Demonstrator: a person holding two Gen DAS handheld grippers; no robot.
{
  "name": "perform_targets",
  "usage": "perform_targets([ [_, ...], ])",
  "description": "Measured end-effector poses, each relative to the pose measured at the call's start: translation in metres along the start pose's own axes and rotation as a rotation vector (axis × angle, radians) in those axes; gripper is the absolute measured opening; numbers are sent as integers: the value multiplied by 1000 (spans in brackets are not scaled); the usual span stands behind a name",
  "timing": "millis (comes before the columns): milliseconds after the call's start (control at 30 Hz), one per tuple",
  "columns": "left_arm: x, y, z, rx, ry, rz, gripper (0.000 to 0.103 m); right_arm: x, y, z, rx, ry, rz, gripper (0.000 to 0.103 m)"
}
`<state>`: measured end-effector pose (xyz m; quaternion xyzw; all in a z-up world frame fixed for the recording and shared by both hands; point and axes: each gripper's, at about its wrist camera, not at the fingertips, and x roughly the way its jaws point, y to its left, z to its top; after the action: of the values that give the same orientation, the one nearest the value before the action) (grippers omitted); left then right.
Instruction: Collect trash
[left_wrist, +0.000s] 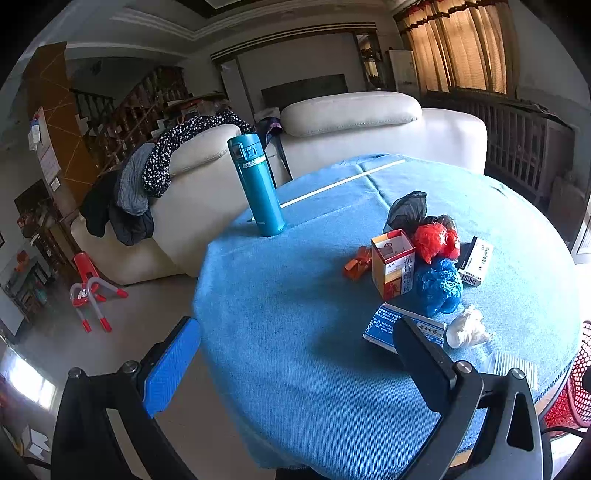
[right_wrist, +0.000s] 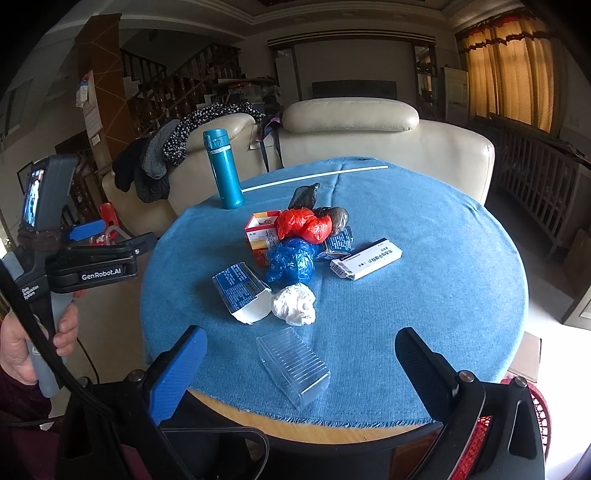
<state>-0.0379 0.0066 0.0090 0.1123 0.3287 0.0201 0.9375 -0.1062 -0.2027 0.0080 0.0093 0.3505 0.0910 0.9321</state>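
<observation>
Both grippers wide open, nothing held: right gripper (right_wrist: 299, 363) hangs over the near table edge with the clear plastic tray (right_wrist: 293, 365) right between its fingers. Crumpled white tissue (right_wrist: 294, 304) and the open blue box (right_wrist: 242, 291) lie just past it, blue bag (right_wrist: 291, 258) and red bag (right_wrist: 304, 224) further ahead on the blue tablecloth (right_wrist: 424, 258). Left gripper (left_wrist: 295, 365) sits off the table's left edge, trash pile ahead to its right, teal flask (left_wrist: 256, 184) beyond.
</observation>
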Motion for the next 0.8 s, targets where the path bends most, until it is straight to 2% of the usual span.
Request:
perform_targets([
  [200, 0, 0, -1, 0, 2, -1, 103, 2, 1, 0, -10, 21, -11, 103],
  [800, 2, 0, -3, 4, 7, -3, 103, 6, 1, -4, -6, 6, -9, 103],
])
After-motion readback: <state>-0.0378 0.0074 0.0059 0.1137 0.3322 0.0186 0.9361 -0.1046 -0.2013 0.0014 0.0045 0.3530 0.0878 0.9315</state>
